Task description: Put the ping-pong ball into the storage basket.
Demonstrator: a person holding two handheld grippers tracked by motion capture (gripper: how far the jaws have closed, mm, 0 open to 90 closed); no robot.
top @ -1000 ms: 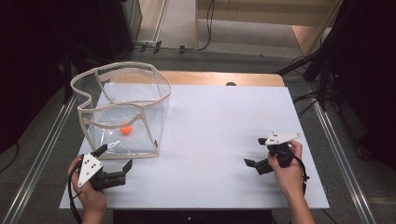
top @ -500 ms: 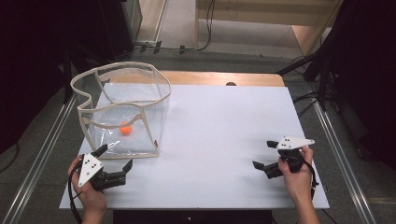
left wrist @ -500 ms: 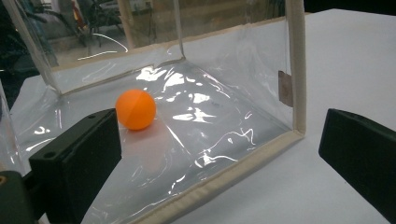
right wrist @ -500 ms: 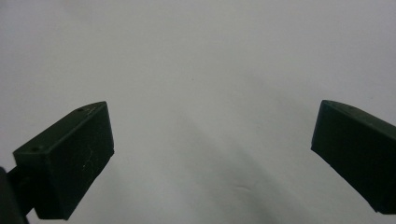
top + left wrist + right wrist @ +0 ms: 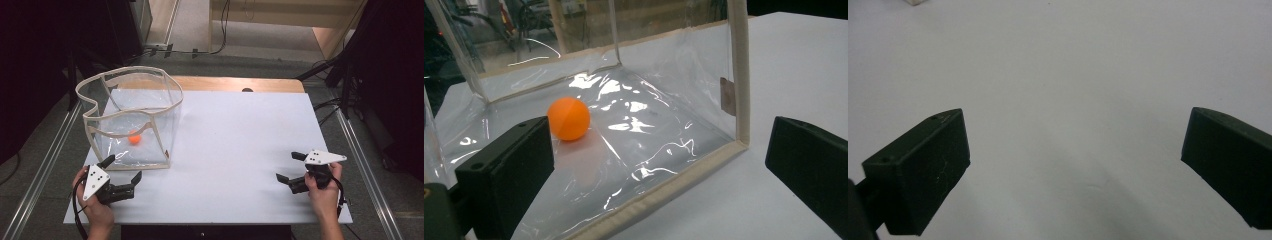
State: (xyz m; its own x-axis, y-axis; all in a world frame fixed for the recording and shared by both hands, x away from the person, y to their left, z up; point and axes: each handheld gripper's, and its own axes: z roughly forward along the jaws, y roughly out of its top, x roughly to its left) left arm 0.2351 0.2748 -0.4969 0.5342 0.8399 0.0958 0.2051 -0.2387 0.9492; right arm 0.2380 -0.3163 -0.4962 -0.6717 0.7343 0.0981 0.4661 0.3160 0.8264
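A clear plastic bin [image 5: 131, 73] with beige fabric trim stands on the left of the white table [image 5: 240, 135]. An orange ball [image 5: 134, 139] lies on its floor. My left gripper [image 5: 123, 168] is open just in front of the bin's near wall, with nothing between its jaws. In the left gripper view the ball [image 5: 569, 118] shows through the bin's clear wall, beside its corner trim [image 5: 739, 75], and the left gripper [image 5: 659, 150] points at the bin. My right gripper [image 5: 287, 166] is open and empty near the table's front right; in its own view the right gripper [image 5: 1075, 140] frames bare white tabletop.
A wooden strip [image 5: 240, 83] runs along the table's far edge, with a small dark object [image 5: 247, 90] on it. Metal rails [image 5: 45, 165] flank the table on both sides. Bare white surface spans the middle between the two grippers.
The right gripper has drifted a little to the right and nearer to the person's side of the table, still open. The left gripper, bin and ball have not moved.
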